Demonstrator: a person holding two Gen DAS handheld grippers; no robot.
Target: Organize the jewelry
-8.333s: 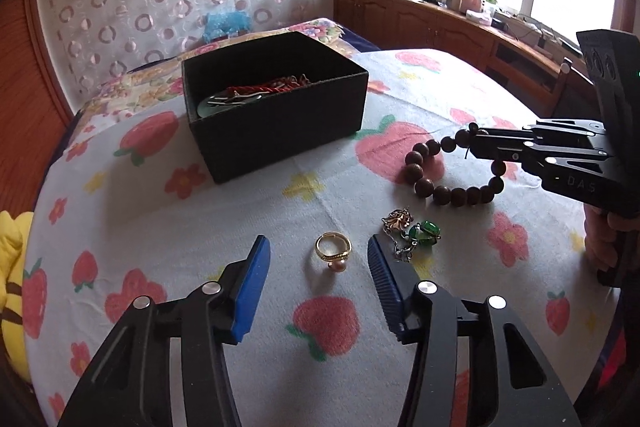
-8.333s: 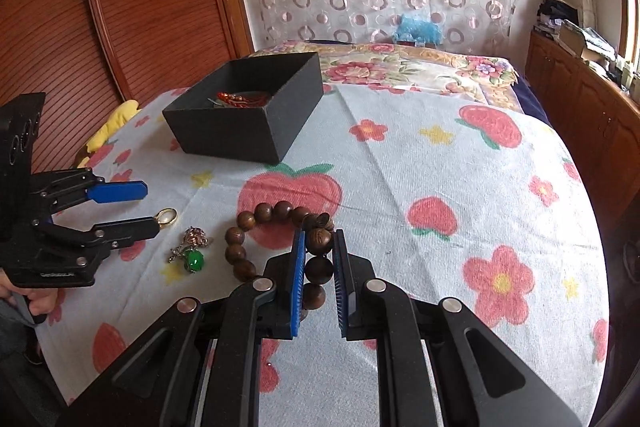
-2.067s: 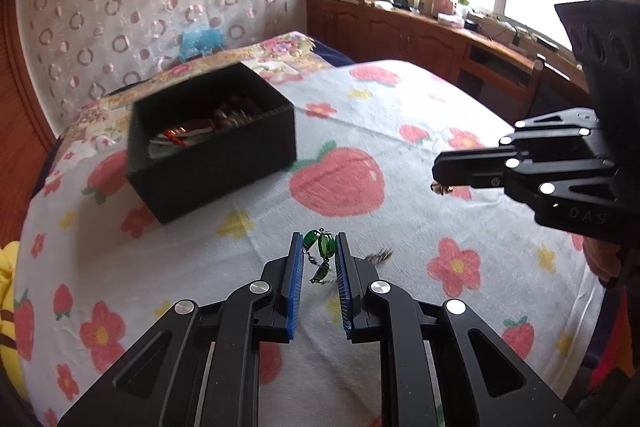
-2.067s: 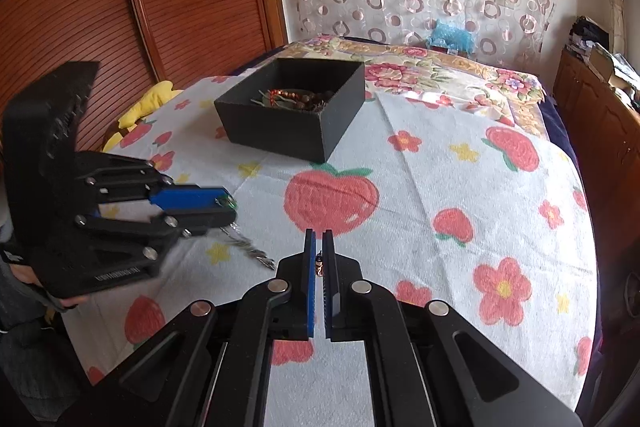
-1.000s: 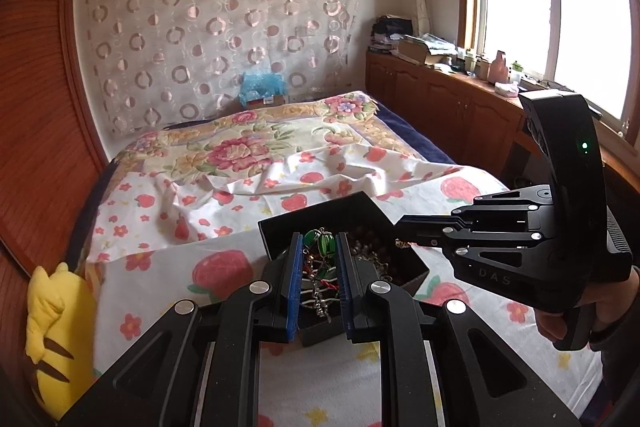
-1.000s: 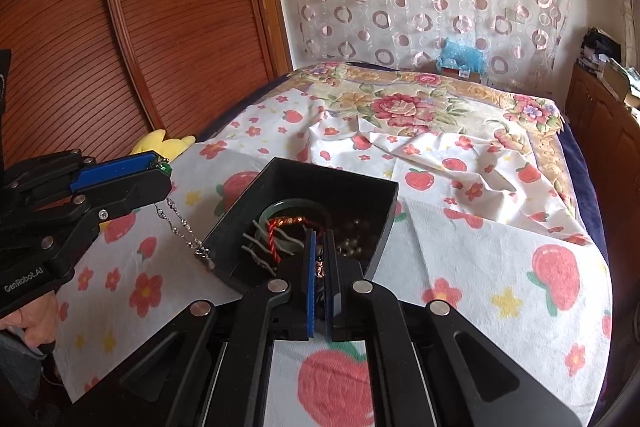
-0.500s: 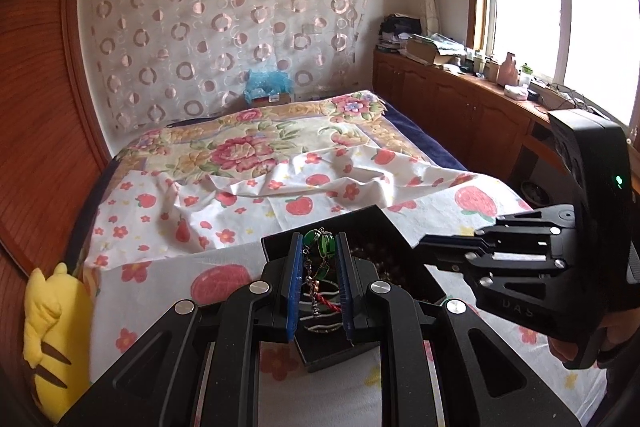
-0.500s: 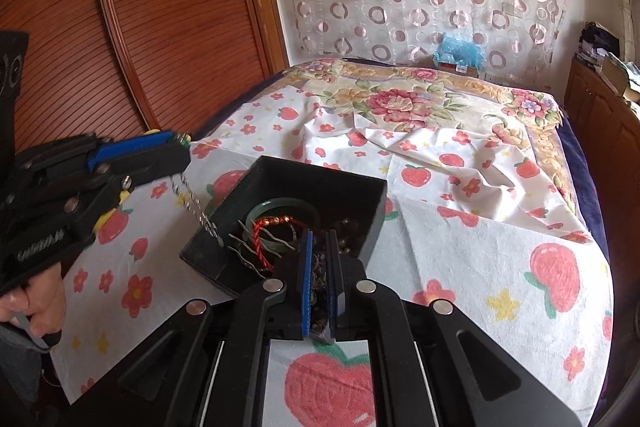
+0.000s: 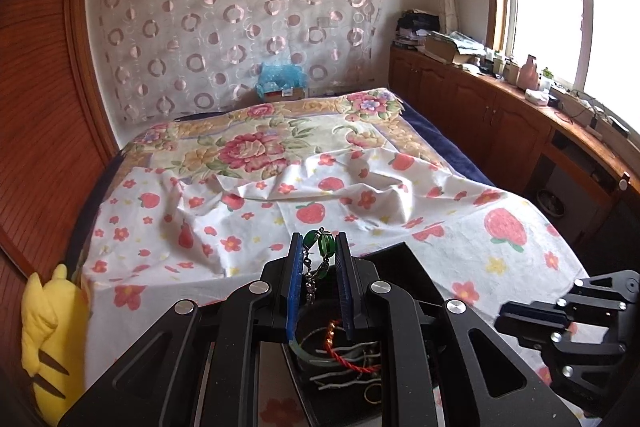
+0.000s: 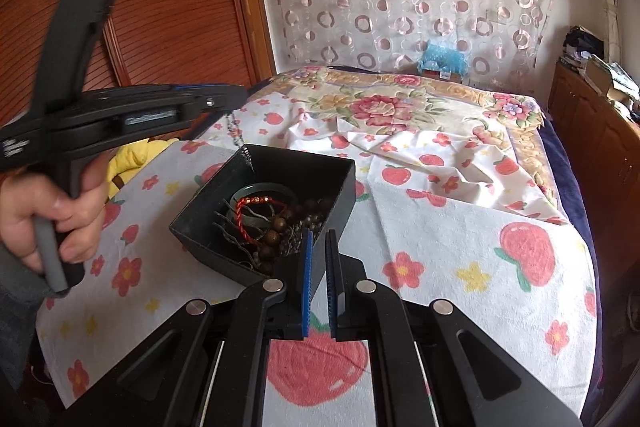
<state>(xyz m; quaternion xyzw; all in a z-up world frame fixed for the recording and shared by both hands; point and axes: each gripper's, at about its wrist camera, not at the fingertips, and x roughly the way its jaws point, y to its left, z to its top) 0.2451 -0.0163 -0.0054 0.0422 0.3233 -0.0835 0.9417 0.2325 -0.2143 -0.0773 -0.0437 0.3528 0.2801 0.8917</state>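
Strawberry-print cloth (image 10: 460, 227) covers the bed under both tools. Since a moment ago the right gripper (image 10: 316, 247) has drawn back from the black box (image 10: 344, 187); its jaws stand slightly parted and empty, so the ring it carried is probably inside, though I cannot see it. Ahead of it, wooden beads (image 10: 276, 227) and a red cord bracelet (image 10: 244, 215) already lie in the box. The left gripper (image 9: 319, 247) pinches the green pendant necklace (image 9: 318, 243), its chain dangling over the box directly below. That piece appears to be the last one outstanding.
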